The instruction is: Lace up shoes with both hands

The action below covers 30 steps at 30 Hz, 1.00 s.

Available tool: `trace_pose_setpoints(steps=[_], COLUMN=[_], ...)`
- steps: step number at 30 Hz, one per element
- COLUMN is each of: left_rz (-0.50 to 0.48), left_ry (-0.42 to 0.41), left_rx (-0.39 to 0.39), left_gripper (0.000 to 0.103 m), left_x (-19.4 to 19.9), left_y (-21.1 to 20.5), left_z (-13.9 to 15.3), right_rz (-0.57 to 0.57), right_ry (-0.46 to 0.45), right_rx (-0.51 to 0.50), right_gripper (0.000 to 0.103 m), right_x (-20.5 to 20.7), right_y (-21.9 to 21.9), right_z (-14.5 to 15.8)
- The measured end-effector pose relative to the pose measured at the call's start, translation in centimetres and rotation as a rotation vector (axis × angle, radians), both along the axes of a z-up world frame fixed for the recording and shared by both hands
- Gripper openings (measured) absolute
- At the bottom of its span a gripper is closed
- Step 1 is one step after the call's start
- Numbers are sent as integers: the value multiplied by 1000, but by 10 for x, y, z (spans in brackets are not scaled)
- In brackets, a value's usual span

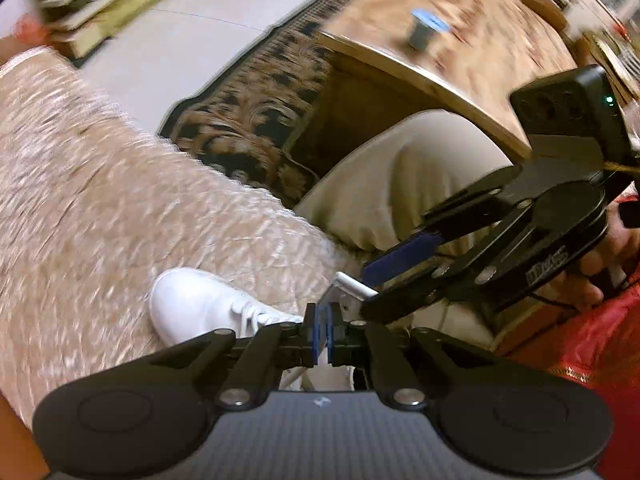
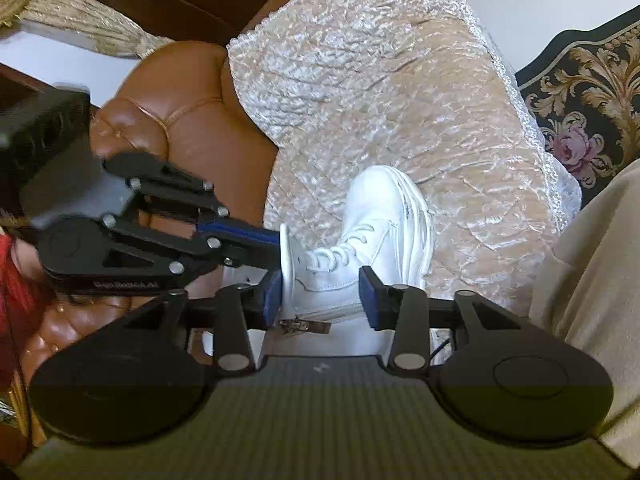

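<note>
1. Left gripper (image 1: pixel 323 330): blue pads pressed together on something white at the shoe's top. Looks like the tongue or a lace; can't tell which from the left wrist view.
2. In the right wrist view the left gripper (image 2: pixel 276 250) comes in from the left, and its tips meet a flat white tab (image 2: pixel 286 258) standing upright at the shoe opening. It seems clamped on the tab; contact is mostly hidden.
3. Right gripper (image 2: pixel 322 298): jaws wide apart, holding nothing. One pad (image 2: pixel 274 300) sits just beside the tab, the other pad (image 2: pixel 369 300) is on the far side of the ankle, so the shoe's collar lies between them.
4. In the left wrist view the right gripper (image 1: pixel 370 280) enters from the right, tips near the shoe top. Heavy motion blur in that frame.
5. Shoe (image 2: pixel 372 236): white high-top, on its sole, toe pointing away from both cameras. Laces (image 2: pixel 332 256) are threaded across the front. A metal zipper pull (image 2: pixel 298 325) lies on the ankle side, just under the right gripper's span.
6. The shoe sits on a pinkish crinkled cover (image 2: pixel 380 80) over a brown leather sofa (image 2: pixel 192 128), near the cover's near edge.
7. A person's beige trouser leg (image 2: pixel 592 280) is right of the shoe, and a hand (image 1: pixel 600 276) holds the right gripper's handle.
8. Patterned rug (image 2: pixel 588 92) on the floor beyond the cover; wooden table (image 1: pixel 460 40) in the left view, blurred.
</note>
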<state>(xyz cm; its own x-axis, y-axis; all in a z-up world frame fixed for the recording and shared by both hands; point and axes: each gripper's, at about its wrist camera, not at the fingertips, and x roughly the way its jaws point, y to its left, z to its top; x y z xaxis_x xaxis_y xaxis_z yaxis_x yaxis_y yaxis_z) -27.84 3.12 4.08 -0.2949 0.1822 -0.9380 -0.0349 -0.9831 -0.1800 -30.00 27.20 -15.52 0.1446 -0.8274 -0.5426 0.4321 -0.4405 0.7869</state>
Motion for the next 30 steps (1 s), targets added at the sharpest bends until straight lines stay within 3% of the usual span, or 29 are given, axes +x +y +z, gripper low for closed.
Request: trace_pose_setpoints(steps=[3, 6, 8, 10, 15, 24, 28, 30], left_rz=[79, 153, 203, 252, 277, 302, 330, 340], left_ry=[50, 99, 132, 164, 179, 198, 208, 214], left_rx=[16, 37, 51, 65, 49, 36, 48, 52], left_gripper=[4, 4, 4, 3, 3, 3, 2, 2], left_x=[15, 29, 39, 49, 54, 58, 63, 65], left_y=[-2, -3, -5, -6, -6, -2, -5, -5], left_z=[-3, -7, -9, -12, -11, -10, -10, -11], right_rz=[-70, -221, -202, -152, -208, -199, -189, -186], right_ry=[-55, -180, -247, -304, -553, -570, -597, -605], right_rx=[-97, -98, -59, -52, -110, -93, -143, -163], right_gripper=[49, 49, 46, 32, 32, 30, 9, 7], right_x=[-13, -32, -32, -23, -18, -10, -8, -7], right_y=[17, 38, 33, 21, 12, -6, -9, -10], right_z=[-2, -23, -36, -44, -71, -78, -80, -81])
